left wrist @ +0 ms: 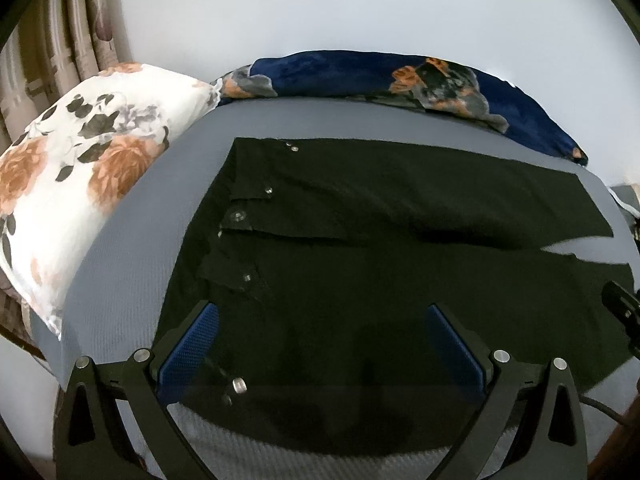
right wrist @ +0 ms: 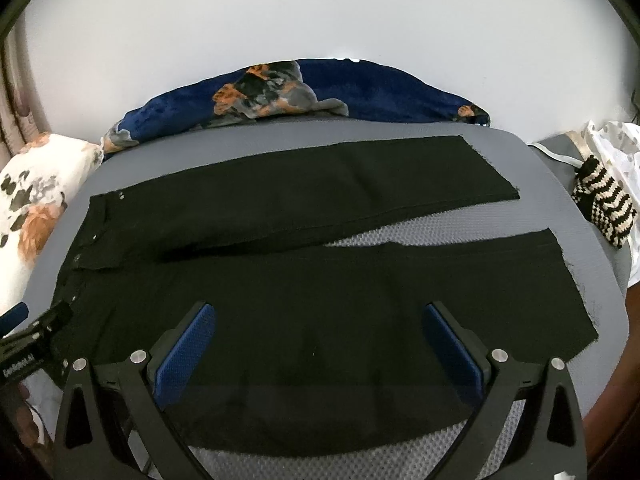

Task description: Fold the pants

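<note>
Starting out, we see the black pants (right wrist: 304, 216) lying flat and unfolded on the grey bed (right wrist: 560, 200); our left gripper (left wrist: 320, 336) and right gripper (right wrist: 320, 332) hover wide open, empty, every fold remaining.

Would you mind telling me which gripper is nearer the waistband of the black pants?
Left. The left gripper hovers open by the waistband and its buttons; the right gripper hovers open over the near leg, further toward the hems.

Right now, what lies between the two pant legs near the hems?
Only bare grey mattress shows in the wedge between the legs of the black pants, clearest in the right wrist view.
</note>
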The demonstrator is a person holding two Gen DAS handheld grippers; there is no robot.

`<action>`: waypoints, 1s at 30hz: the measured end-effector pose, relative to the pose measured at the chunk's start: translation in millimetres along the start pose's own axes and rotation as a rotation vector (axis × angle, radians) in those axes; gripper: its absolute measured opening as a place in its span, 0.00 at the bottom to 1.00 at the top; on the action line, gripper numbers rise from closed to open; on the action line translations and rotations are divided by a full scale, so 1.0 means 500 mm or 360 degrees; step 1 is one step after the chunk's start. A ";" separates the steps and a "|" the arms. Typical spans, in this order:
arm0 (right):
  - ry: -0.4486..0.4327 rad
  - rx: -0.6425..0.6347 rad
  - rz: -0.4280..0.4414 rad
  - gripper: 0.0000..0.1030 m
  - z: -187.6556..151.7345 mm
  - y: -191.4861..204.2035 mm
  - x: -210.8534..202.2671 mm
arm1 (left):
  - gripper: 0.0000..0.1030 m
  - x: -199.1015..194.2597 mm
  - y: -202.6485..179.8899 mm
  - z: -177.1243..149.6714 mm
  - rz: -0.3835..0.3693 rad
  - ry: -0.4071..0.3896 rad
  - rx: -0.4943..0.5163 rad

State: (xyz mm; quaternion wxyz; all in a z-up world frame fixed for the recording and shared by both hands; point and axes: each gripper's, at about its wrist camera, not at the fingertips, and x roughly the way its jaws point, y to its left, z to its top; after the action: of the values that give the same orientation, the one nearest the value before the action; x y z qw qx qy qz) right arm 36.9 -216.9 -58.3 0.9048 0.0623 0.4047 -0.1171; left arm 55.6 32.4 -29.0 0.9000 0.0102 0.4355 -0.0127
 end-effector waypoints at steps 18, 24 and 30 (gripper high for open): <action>-0.0058 0.0053 0.0383 1.00 0.155 0.002 0.122 | 0.73 0.240 0.278 0.233 -0.0428 0.0167 -0.0504; 0.0040 0.0066 0.0378 1.00 0.169 0.029 0.189 | 0.50 0.354 0.336 0.265 -0.0633 0.0262 -0.0587; 0.0098 0.0023 0.0354 1.00 0.183 0.061 0.242 | 0.49 0.429 0.363 0.284 -0.0750 0.0311 -0.0584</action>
State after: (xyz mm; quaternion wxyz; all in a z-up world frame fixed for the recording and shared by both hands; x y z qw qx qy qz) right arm 188.6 -225.8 -87.1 0.8988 0.1170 0.4221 -0.0170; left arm 305.7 206.7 -107.7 0.8131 -0.2523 0.5052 -0.1410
